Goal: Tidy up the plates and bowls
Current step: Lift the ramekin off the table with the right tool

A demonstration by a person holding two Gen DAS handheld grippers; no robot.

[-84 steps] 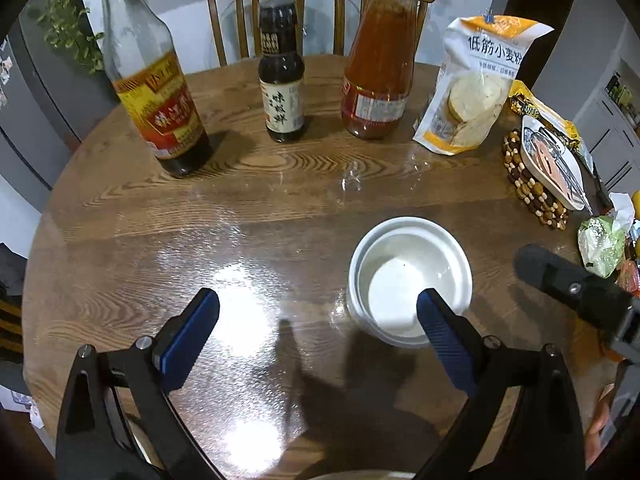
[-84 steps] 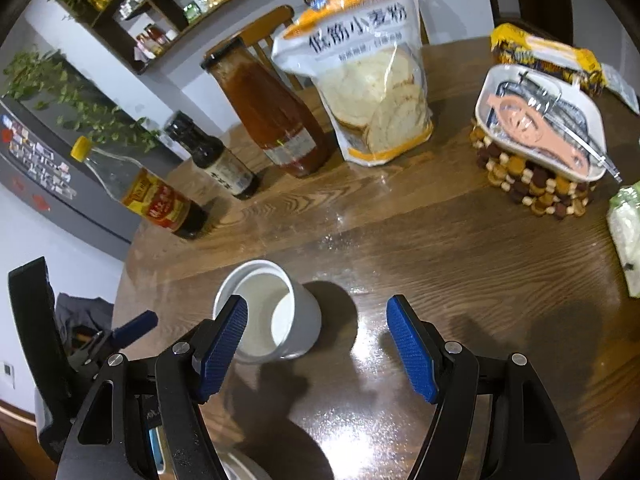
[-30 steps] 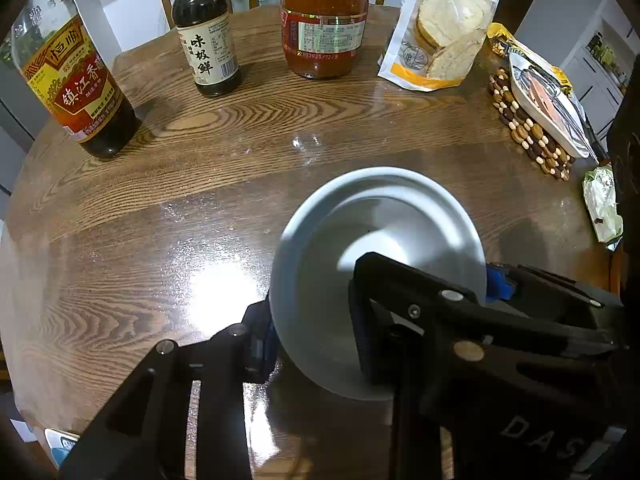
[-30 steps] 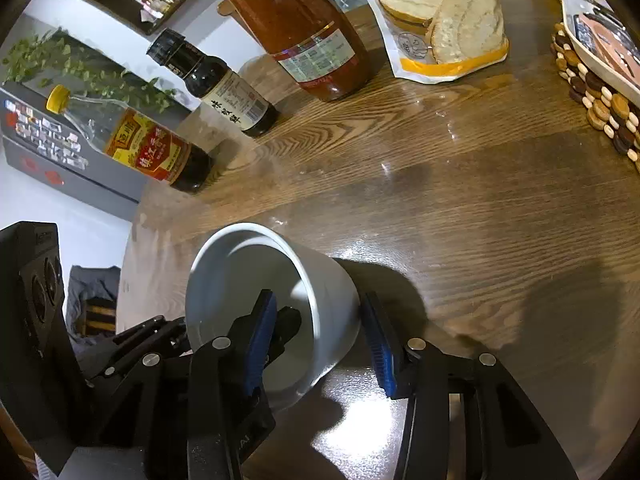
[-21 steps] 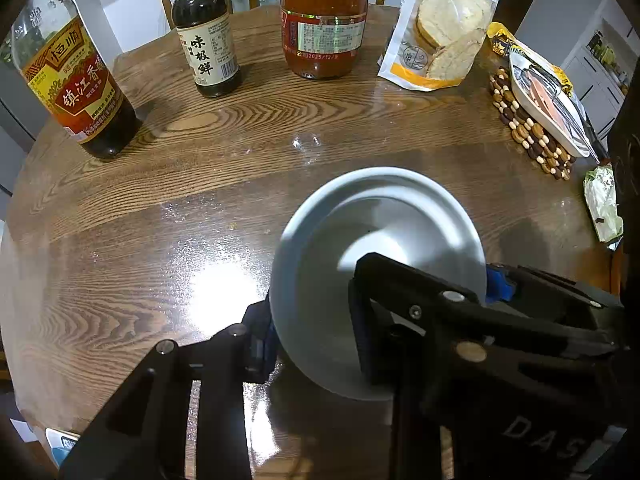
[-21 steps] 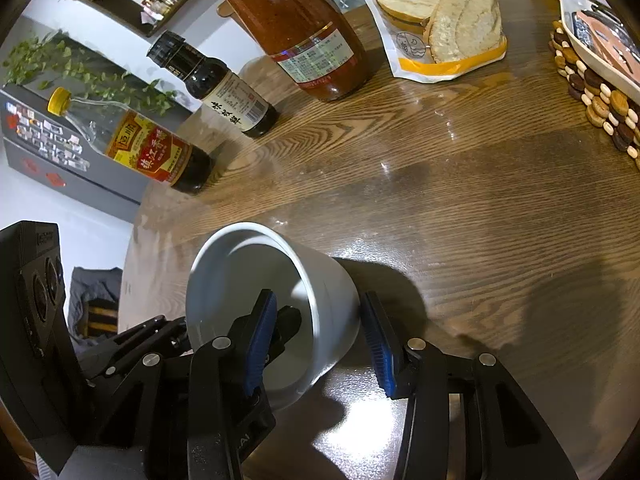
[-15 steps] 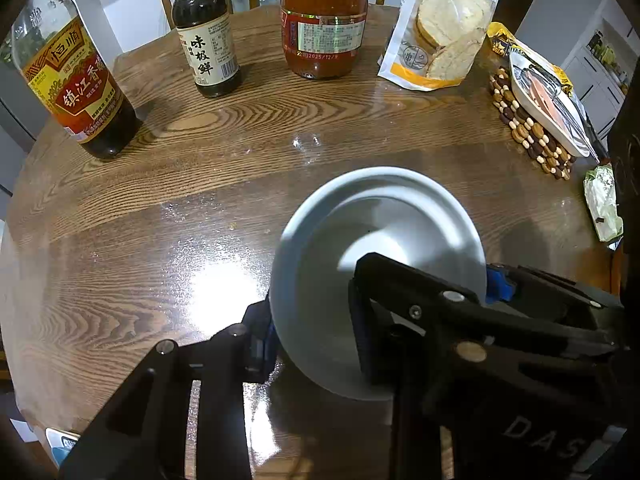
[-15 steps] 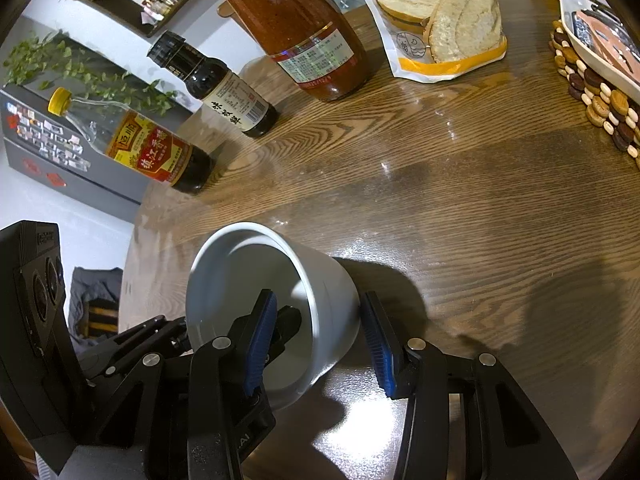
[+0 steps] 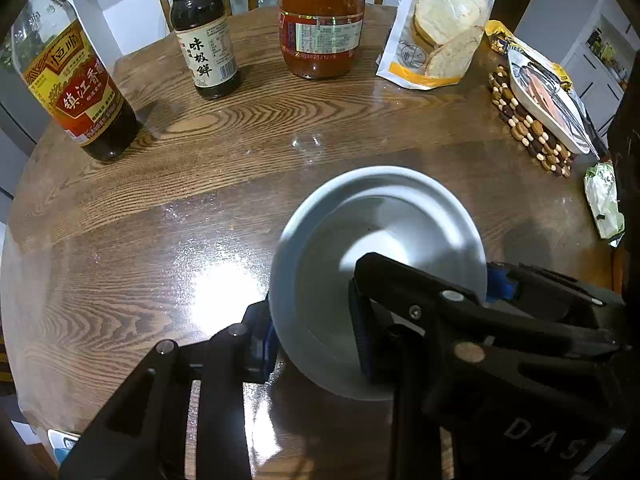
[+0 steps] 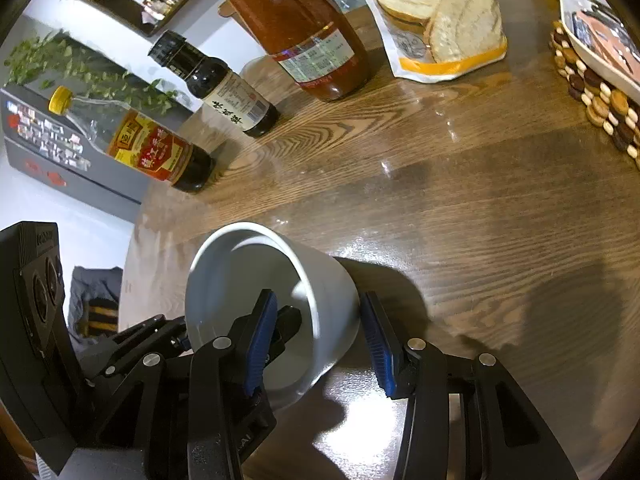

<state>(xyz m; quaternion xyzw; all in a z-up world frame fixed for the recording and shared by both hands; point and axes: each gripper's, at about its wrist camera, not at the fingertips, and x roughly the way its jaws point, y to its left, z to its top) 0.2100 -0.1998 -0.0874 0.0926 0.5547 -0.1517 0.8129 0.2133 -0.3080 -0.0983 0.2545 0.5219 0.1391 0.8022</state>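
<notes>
A white deep bowl stands on the round wooden table; it also shows in the right wrist view. My left gripper is shut on the bowl's near-left wall, one finger inside and one outside. My right gripper is shut on the bowl's right wall, its left finger inside the bowl and its right finger outside. Both grippers hold the same bowl from opposite sides.
A vinegar bottle, a dark soy bottle and a red sauce bottle stand at the far side. A flour bag, a beaded trivet with a dish and a green packet lie right.
Since 2.8 s ago both grippers have closed in and shut on the bowl's walls. Over the last second nothing has visibly moved.
</notes>
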